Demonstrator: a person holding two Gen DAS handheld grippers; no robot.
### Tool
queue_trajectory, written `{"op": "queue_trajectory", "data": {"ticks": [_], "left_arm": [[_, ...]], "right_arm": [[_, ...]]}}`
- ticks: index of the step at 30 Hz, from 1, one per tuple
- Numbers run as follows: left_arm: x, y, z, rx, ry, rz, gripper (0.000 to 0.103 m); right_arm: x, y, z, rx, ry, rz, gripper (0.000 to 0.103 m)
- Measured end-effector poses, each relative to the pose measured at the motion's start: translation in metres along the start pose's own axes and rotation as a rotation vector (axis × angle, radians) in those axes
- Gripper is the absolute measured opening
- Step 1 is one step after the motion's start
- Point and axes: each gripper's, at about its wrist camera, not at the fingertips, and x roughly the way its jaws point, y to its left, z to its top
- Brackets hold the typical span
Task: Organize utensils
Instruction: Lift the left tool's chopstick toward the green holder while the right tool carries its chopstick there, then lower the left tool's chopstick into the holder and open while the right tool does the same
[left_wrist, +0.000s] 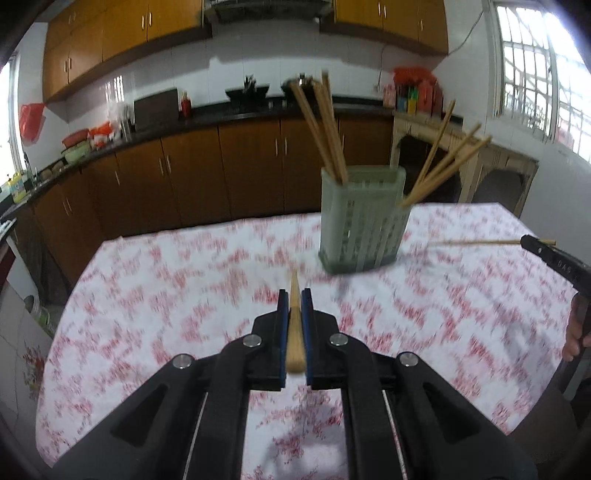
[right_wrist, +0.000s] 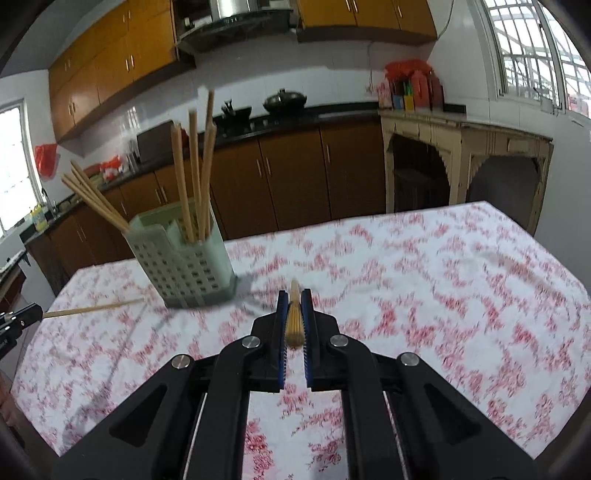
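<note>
A: Bamboo, pale and round: each black two-finger gripper has one slim chopstick clenched between its blue-padded jaws. The left gripper (left_wrist: 294, 301) grips the left-hand chopstick (left_wrist: 294, 332) lengthwise; the right gripper (right_wrist: 294, 301) grips the right-hand chopstick (right_wrist: 294, 317) the same way, both above the worktop.

B: So the step in hand is carrying?

A: I'd judge so. Next, each stick wants tipping point-down over the pale green perforated plastic holder (left_wrist: 364, 225), which stands upright further along the red-flowered white cloth (left_wrist: 166, 288) on the worktop.

B: Anything in the way?

A: The bundle of upright chopsticks (left_wrist: 325, 125) and the leaning chopsticks (left_wrist: 443, 166) already fill its compartments and fan outward; an incoming tip could knock them. The two grippers also converge on one holder. Beyond stand brown kitchen cabinets (left_wrist: 251, 162), well apart.
</note>
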Motion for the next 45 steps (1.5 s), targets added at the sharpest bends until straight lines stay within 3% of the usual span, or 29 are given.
{"op": "queue_trajectory", "data": {"ticks": [8, 23, 34, 41, 45], "left_arm": [[-0.019, 0.001, 0.024, -0.019, -0.089, -0.004, 0.008], [-0.028, -0.003, 0.045, -0.021, -0.116, -0.008, 0.008], [-0.074, -0.025, 0.093, 0.041, -0.162, -0.105, 0.008], [-0.092, -0.045, 0.135, 0.066, -0.228, -0.126, 0.008], [-0.081, -0.052, 0.157, 0.054, -0.218, -0.123, 0.008]], "right_arm": [[-0.02, 0.006, 0.024, -0.007, -0.089, 0.016, 0.008], [-0.035, 0.021, 0.051, -0.031, -0.135, 0.059, 0.008], [-0.081, 0.05, 0.105, -0.044, -0.179, 0.227, 0.008], [-0.089, 0.076, 0.134, -0.087, -0.259, 0.239, 0.008], [-0.079, 0.087, 0.146, -0.099, -0.272, 0.232, 0.008]]}}
